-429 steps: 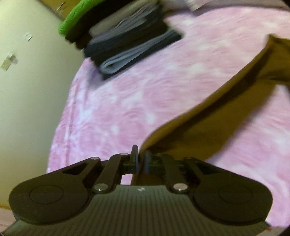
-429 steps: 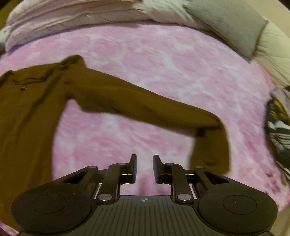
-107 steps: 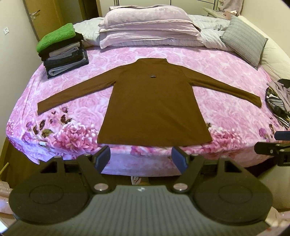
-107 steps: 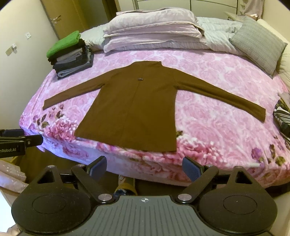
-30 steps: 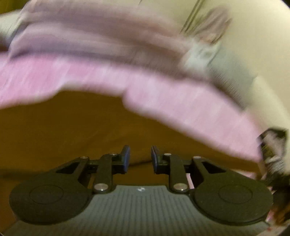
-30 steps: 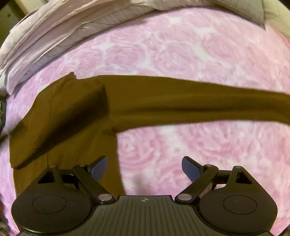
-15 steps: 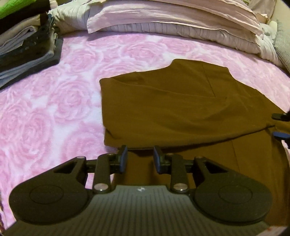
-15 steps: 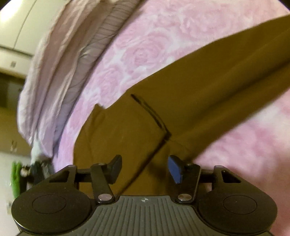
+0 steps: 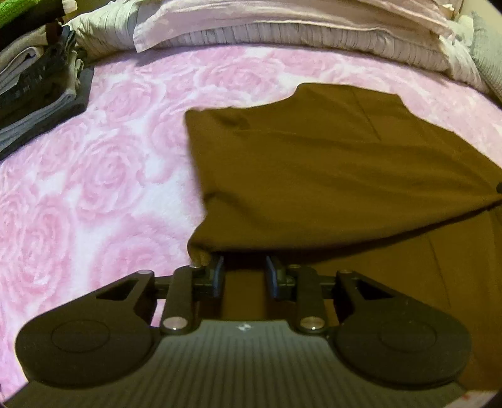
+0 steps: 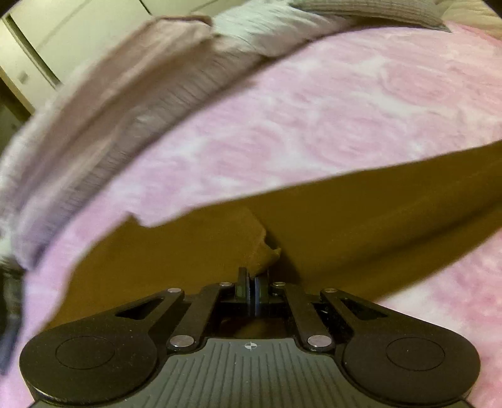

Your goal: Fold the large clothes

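The brown long-sleeved garment lies on the pink rose-patterned bed cover, its left side folded over the body. My left gripper hovers at the near left corner of that fold. Its jaws stand partly apart with nothing pinched between them, and the fold's edge brushes the left finger. In the right wrist view my right gripper is shut on a small bunched ridge of the brown garment near the shoulder seam. The sleeve runs away to the right.
A stack of folded clothes sits at the bed's far left. Pillows line the head of the bed, with a grey cushion at the far right. Bare pink cover lies between garment and pillows.
The right jaws went from wide open to shut on the brown cloth as the gripper came down onto it. The left gripper swung across and settled at the fold's near corner.
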